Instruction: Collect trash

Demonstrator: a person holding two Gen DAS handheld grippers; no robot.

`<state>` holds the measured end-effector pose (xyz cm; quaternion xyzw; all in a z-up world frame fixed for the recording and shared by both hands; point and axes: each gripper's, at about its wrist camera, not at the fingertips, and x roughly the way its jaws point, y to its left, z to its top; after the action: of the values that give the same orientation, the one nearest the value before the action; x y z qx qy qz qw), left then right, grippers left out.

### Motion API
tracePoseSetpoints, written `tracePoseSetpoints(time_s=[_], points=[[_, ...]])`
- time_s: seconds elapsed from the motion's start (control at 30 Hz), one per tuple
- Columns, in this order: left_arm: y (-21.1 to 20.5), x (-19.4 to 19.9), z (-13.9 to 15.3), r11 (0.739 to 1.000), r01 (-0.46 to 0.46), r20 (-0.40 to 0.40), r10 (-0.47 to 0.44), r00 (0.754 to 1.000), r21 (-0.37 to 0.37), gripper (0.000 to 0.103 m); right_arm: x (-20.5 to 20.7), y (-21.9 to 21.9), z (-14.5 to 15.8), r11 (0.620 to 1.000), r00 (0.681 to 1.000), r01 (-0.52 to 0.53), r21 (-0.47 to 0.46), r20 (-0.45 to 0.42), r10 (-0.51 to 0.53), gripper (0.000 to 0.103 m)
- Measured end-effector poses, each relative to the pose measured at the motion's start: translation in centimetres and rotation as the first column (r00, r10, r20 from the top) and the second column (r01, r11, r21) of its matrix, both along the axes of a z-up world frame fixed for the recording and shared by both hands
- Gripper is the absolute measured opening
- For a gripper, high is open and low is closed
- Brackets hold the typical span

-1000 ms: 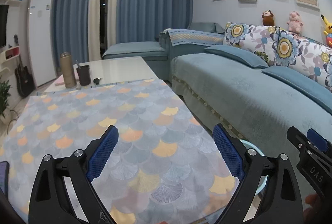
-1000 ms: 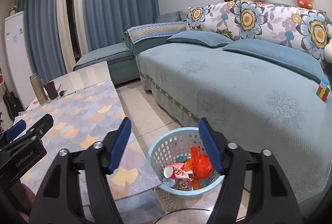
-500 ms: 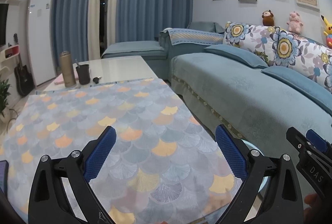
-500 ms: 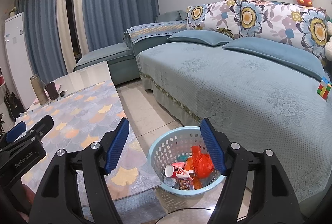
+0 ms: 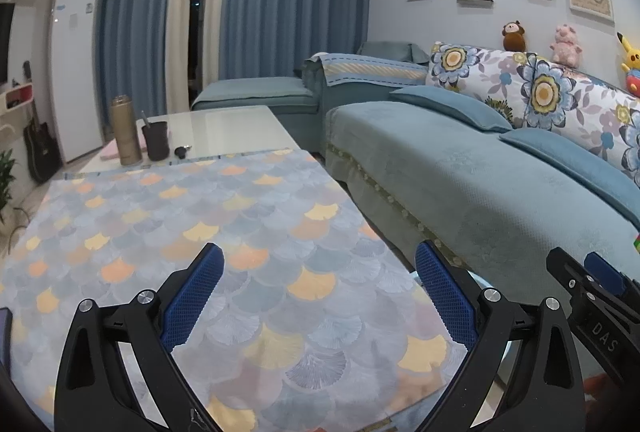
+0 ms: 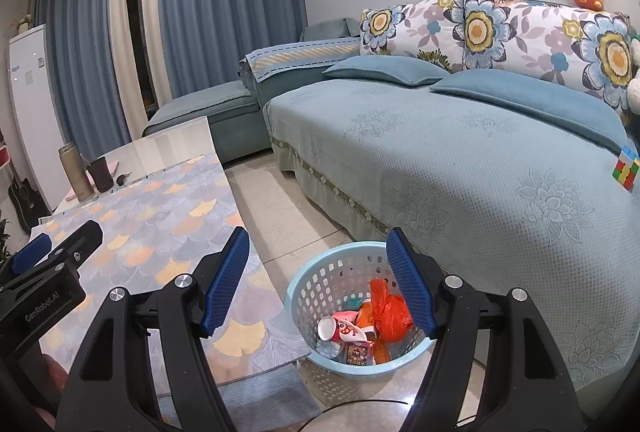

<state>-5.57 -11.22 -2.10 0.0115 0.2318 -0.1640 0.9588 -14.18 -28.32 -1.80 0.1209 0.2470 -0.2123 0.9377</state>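
Fingers of both grippers stand spread and hold nothing: the left gripper (image 5: 318, 292) hangs over the cloth (image 5: 200, 232), the right gripper (image 6: 318, 282) above the floor with the basket (image 6: 316, 284) between its blue ribbed pads. Trash sits in that basket at 6 o'clock: an orange bag (image 6: 386, 308), a paper cup (image 6: 340, 330), small wrappers (image 6: 358, 354). I judge all of it light, soft and crushable; pinch the bag by a fold, the cup by its rim. Plastic lattice walls look thin and springy. Farther, at 10 o'clock, a metal flask (image 6: 75, 173) and dark mug (image 6: 100, 173) stand on the glossy table end. Quilted sofa (image 6: 460, 159) fills 2 o'clock.
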Motion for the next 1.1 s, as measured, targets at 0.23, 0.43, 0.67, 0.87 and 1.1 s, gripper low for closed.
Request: tracePoseSetpoints(time_s=[0.23, 0.43, 0.67, 0.87, 1.1], points=[[0.2, 0.5, -0.1, 1.0, -0.008, -0.005, 0.008, 1.0, 0.003, 0.094, 0.1, -0.3, -0.3, 1.0, 1.0, -0.01, 0.005, -0.007, 0.01, 0.067], [0.5, 0.8, -0.1, 1.0, -0.021, -0.005, 0.021, 1.0, 0.004, 0.094, 0.4, -0.5, -0.7, 1.0, 1.0, -0.012, 0.009, -0.022, 0.012, 0.067], [0.1, 0.3, 0.5, 0.999, -0.03, 0.044, 0.028, 0.999, 0.038, 0.094, 0.4, -0.5, -0.7, 1.0, 1.0, -0.015, -0.004, -0.019, 0.015, 0.067], [0.0, 0.0, 0.8, 0.998, -0.03, 0.059, 0.027, 0.998, 0.047, 0.094, 0.4, -0.5, -0.6, 1.0, 1.0, -0.015, -0.006, -0.018, 0.015, 0.067], [0.1, -0.1, 1.0, 0.998, -0.025, 0.066, 0.022, 0.998, 0.049, 0.094, 0.3, -0.4, -0.6, 1.0, 1.0, -0.016, -0.007, -0.017, 0.016, 0.067]])
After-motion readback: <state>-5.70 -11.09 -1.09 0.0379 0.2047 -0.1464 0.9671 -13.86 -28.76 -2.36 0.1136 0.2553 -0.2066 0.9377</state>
